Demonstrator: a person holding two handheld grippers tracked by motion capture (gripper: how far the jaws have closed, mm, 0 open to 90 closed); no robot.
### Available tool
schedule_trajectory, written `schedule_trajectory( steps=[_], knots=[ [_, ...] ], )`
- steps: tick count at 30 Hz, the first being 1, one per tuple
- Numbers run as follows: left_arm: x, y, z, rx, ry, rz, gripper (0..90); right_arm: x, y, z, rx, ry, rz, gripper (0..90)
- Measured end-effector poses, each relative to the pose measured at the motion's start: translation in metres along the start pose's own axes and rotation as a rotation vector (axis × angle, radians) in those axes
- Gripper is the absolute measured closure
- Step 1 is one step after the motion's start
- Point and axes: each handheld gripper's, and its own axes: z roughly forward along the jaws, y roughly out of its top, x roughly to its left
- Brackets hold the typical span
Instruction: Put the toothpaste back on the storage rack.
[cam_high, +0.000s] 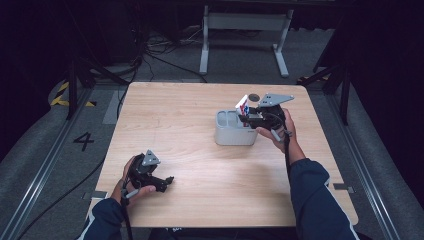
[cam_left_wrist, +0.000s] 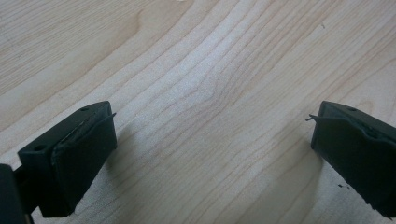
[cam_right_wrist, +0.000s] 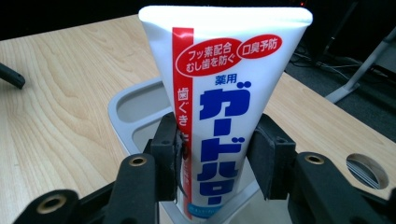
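high view, nearest first: left gripper (cam_high: 168, 181) sits low at the near-left of the table (cam_high: 190, 145), held in the person's left hand (cam_high: 131, 187), well apart from everything else. left gripper view has its jaws spread wide w/ nothing but bare wood grain between them, so it's open and empty. my read: it's parked out of the way, maybe on standby, not doing any of the work.

farther out, right of centre, right gripper (cam_high: 246, 118) is at the grey organiser (cam_high: 233, 135), a small box w/ compartments open at the top. right gripper view shows its two jaws clamped on the sides of a toothpaste tube (cam_right_wrist: 219, 116), white w/ red strip and blue lettering, approx at mid-body. grip on the narrow flanks prob keeps the tube from twisting and leaves the bottom end free to go into a slot.

tube's long axis is near vertical: flat crimped end up, cap end down, inside or just over the organiser's near-right compartment. can't tell if the cap is bottomed out, the jaws hide it. upright pose suits standing it in the box, i'd guess. beyond, the far table edge, then floor.
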Motion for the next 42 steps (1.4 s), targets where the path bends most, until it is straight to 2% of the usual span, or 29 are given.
schedule_trajectory(
  steps=[6, 19, 25, 42],
  knots=[
    [0.0, 0.0, 0.0, 0.0, 0.0, 0.0, 0.6, 0.001, -0.005, 0.001, 0.039, -0.002, -0.017, 58.0],
    [0.0, 0.0, 0.0, -0.001, -0.001, 0.0, 0.6, 0.0, -0.009, -0.003, 0.034, 0.005, -0.013, 55.7],
    [0.0, 0.0, 0.0, 0.0, 0.0, 0.0, 0.6, 0.003, -0.009, -0.002, 0.035, 0.028, -0.013, 52.8],
    [0.0, 0.0, 0.0, 0.001, -0.011, -0.005, 0.5, -0.002, -0.015, -0.011, 0.004, -0.005, 0.026, 47.8]
  ],
)
